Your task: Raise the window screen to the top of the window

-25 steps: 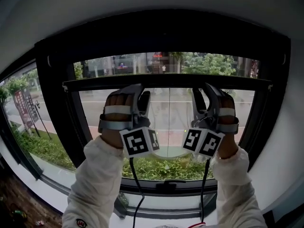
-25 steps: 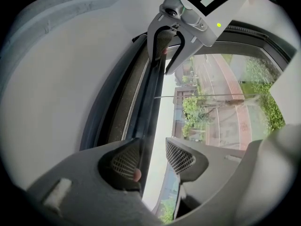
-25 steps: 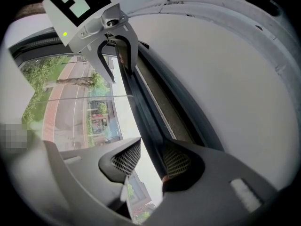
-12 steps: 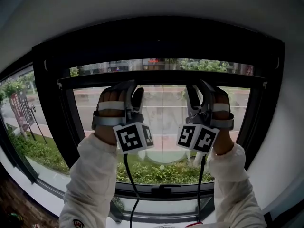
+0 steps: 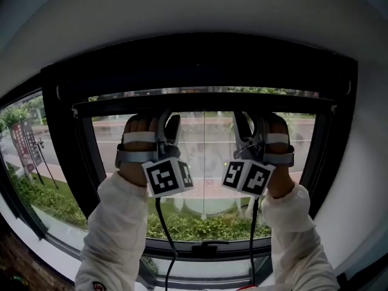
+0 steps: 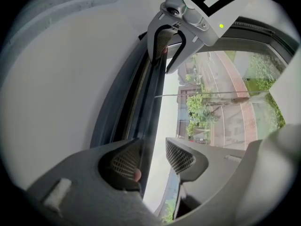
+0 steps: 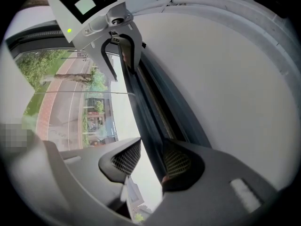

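The window screen's dark bottom bar (image 5: 203, 99) runs across the window just under the black top housing (image 5: 200, 59). Only a thin strip of glass shows above the bar. My left gripper (image 5: 170, 123) holds the bar left of centre and my right gripper (image 5: 242, 123) holds it right of centre, both pointing upward. In the left gripper view the bar (image 6: 153, 93) passes between the left gripper's (image 6: 150, 157) jaws, with the right gripper (image 6: 169, 46) further along it. In the right gripper view the bar (image 7: 141, 93) sits between the right gripper's (image 7: 151, 157) jaws, and the left gripper (image 7: 120, 46) grips it beyond.
A black window frame (image 5: 60, 132) surrounds the glass, with a latch handle (image 5: 203, 247) on the lower rail. White wall (image 5: 194, 11) curves above the housing. A street, trees and hedges lie outside. Cables hang from both grippers.
Both grippers have gone up together with the screen bar. The band of open glass above the bar has shrunk to a thin strip.
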Demonstrator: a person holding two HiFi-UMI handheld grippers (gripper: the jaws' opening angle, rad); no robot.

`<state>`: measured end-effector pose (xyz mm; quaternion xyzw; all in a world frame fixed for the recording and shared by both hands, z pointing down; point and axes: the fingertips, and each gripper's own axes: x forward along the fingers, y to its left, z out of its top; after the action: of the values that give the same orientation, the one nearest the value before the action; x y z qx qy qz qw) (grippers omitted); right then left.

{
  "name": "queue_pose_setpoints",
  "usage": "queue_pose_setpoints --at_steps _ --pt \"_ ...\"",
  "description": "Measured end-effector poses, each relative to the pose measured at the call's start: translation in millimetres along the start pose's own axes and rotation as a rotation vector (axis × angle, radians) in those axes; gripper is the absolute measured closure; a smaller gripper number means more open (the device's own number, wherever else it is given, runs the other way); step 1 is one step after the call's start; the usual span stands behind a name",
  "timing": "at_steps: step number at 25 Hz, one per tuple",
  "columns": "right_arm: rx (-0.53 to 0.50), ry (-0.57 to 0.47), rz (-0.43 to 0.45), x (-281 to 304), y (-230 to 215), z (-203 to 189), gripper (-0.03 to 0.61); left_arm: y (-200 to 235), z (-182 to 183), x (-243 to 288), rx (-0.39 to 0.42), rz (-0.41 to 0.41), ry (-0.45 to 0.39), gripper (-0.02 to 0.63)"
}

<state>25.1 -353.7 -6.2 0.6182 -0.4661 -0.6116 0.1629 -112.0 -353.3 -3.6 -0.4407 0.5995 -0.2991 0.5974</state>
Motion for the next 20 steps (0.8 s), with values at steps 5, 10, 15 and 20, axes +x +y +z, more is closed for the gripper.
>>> queue_pose_setpoints --at_steps 5,10,15,20 --pt "-0.008 -0.003 -0.016 6.7 -7.0 3.7 0.44 9.3 -1.2 3.1 -0.003 0.011 0.004 0.439" --pt "-0.04 0.005 -0.055 16.2 -18.8 5.1 0.442 22.4 1.1 10.0 -0.002 0.026 0.002 0.439" --pt "-0.035 0.008 -0.057 22.4 -21.0 8.0 0.442 26.9 -1.5 14.2 -0.005 0.027 0.009 0.439" --pt "-0.037 0.004 -0.043 21.3 -25.2 6.8 0.439 29.6 1.6 12.8 0.002 0.02 0.024 0.439"
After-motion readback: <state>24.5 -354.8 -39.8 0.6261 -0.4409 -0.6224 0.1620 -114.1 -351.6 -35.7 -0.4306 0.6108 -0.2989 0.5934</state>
